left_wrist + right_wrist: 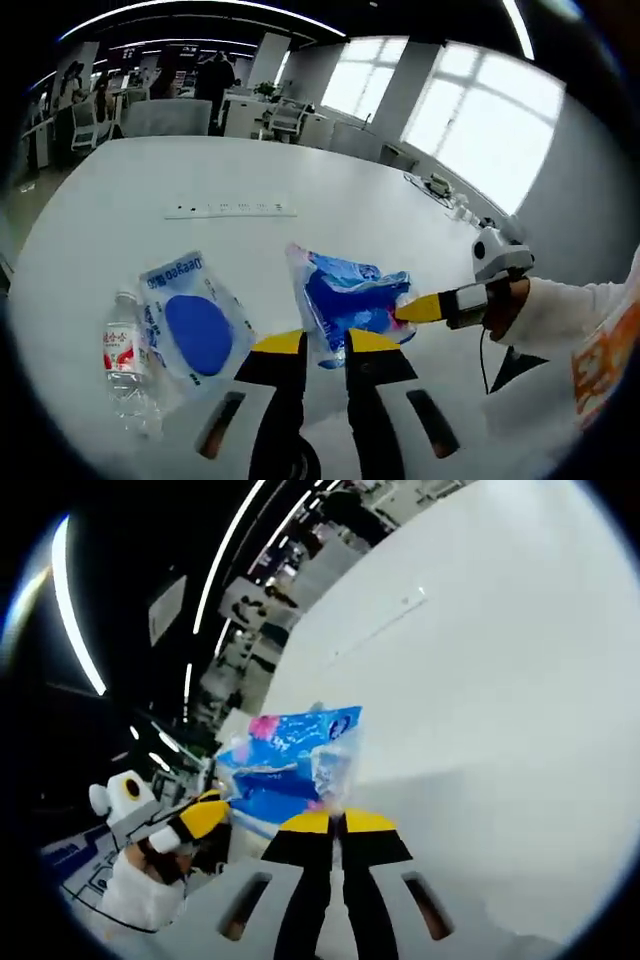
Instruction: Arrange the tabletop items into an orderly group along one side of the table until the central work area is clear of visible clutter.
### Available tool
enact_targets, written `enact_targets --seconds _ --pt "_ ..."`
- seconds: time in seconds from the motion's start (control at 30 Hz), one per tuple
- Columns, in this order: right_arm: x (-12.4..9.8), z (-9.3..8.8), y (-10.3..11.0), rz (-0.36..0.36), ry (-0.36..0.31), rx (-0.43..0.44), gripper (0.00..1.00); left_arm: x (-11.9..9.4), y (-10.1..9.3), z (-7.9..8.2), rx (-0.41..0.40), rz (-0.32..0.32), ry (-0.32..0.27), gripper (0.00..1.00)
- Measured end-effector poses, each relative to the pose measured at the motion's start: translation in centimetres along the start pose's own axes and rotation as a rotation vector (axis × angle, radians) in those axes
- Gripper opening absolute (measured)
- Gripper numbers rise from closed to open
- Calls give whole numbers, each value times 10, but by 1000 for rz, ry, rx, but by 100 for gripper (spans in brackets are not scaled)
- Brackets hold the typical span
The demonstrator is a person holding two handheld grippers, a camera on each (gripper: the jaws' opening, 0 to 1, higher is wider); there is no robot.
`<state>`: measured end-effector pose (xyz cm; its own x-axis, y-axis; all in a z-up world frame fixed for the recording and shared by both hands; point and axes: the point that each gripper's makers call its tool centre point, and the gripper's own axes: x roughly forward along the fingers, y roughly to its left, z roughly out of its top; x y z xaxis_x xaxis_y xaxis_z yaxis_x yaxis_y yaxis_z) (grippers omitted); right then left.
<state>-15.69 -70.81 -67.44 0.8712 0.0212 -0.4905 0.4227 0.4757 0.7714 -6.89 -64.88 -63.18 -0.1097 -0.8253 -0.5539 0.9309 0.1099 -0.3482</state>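
Observation:
A crinkled blue and clear packet (348,298) hangs over the white table (330,190). My left gripper (325,343) is shut on its lower corner, which sits between the yellow tips. The right gripper (420,308) reaches in from the right and grips the packet's right edge. In the right gripper view, my right gripper (337,822) is shut on a clear corner of the same packet (285,755), and the left gripper (205,817) touches its far left end. A flat clear packet with a blue disc (195,325) and a small water bottle (125,362) lie to the left.
A white power strip (230,209) lies further back on the table. Small items (438,186) sit near the far right edge. Chairs and desks (165,115) stand beyond the table's far end. A person's sleeve (570,320) enters from the right.

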Motion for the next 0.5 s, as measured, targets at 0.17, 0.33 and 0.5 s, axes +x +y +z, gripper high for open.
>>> enact_targets --seconds 0.17,0.33,0.5 --pt "-8 0 -11 -37 -3 -5 0 7 -3 -4 -11 16 -5 1" --pt "-13 6 -19 -89 -28 -77 2 15 -8 -4 -81 8 -25 0" --pt "-15 10 -17 -94 -53 -126 7 17 -9 7 -110 4 -64 0"
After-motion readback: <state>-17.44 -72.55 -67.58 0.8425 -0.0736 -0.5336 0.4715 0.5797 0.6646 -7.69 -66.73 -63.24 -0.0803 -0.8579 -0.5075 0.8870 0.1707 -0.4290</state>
